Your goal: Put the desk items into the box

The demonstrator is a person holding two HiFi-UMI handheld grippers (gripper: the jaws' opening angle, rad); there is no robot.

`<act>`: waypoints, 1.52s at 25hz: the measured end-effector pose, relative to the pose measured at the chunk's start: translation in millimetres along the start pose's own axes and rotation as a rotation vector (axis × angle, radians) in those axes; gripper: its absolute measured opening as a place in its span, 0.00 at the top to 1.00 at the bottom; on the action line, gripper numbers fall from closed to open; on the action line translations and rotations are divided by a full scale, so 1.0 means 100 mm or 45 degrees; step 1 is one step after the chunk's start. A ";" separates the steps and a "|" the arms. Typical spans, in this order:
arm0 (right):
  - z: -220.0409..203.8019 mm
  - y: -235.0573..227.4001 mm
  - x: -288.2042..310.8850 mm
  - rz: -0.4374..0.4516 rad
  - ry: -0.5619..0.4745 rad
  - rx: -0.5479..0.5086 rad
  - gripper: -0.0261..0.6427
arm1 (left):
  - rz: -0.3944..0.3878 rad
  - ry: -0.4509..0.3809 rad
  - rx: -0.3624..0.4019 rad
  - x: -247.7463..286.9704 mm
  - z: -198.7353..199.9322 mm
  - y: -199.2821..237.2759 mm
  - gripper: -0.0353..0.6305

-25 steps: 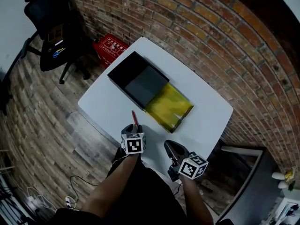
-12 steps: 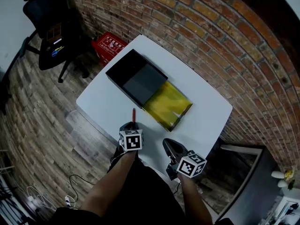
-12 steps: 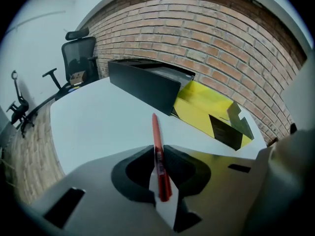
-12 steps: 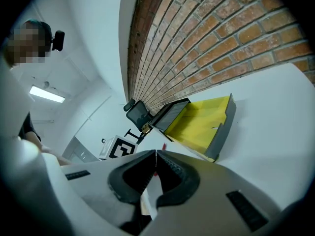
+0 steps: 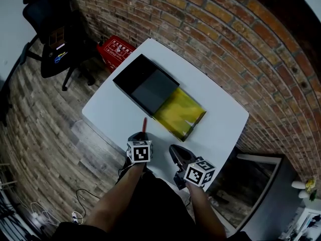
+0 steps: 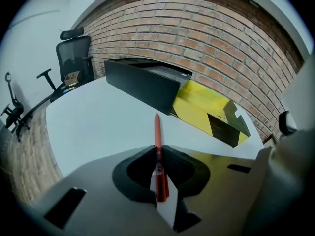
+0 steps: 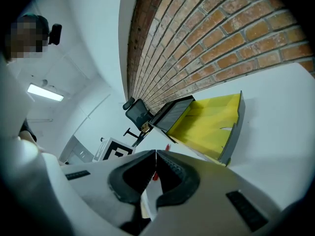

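Observation:
A red pen [image 6: 157,141] lies on the white table [image 5: 215,119], pointing toward the box. My left gripper [image 6: 158,150] has just been closing; its pads now press on the pen's rear half. In the head view the pen [image 5: 144,125] sticks out ahead of the left gripper [image 5: 142,136]. The black box [image 5: 145,84] stands open beyond it, with its yellow-lined lid [image 5: 180,113] folded out to the right. My right gripper [image 5: 173,150] hovers near the table's front edge. Its jaws [image 7: 156,154] meet with nothing between them.
A brick wall [image 5: 225,34] runs behind the table. A black office chair [image 5: 55,39] and a red crate [image 5: 116,51] stand on the wooden floor at far left. A grey cabinet [image 5: 261,185] is at the right. Bare tabletop lies left of the box.
My right gripper has shifted a little left, closer to the left one. The left gripper stays over the pen, which has not moved.

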State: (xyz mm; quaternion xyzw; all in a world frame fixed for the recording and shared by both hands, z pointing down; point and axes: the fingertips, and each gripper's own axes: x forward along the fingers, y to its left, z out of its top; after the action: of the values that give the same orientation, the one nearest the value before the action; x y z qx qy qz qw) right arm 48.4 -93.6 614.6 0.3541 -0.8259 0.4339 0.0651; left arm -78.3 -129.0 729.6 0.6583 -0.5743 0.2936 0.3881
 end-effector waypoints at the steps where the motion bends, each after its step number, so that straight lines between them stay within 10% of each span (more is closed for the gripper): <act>1: 0.01 0.00 0.01 -0.001 -0.002 0.000 0.93 | -0.008 0.000 -0.002 0.00 0.00 0.00 0.86; 38: 0.32 -0.23 -0.13 -0.296 -0.290 0.164 0.93 | -0.466 -0.096 0.458 -0.46 0.81 -0.85 0.86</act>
State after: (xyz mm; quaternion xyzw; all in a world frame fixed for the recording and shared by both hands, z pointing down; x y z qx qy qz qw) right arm 78.9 -119.7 605.1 0.4974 -0.7521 0.4325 -0.0019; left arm -6.9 -169.9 634.0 0.8202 -0.3980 0.2913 0.2897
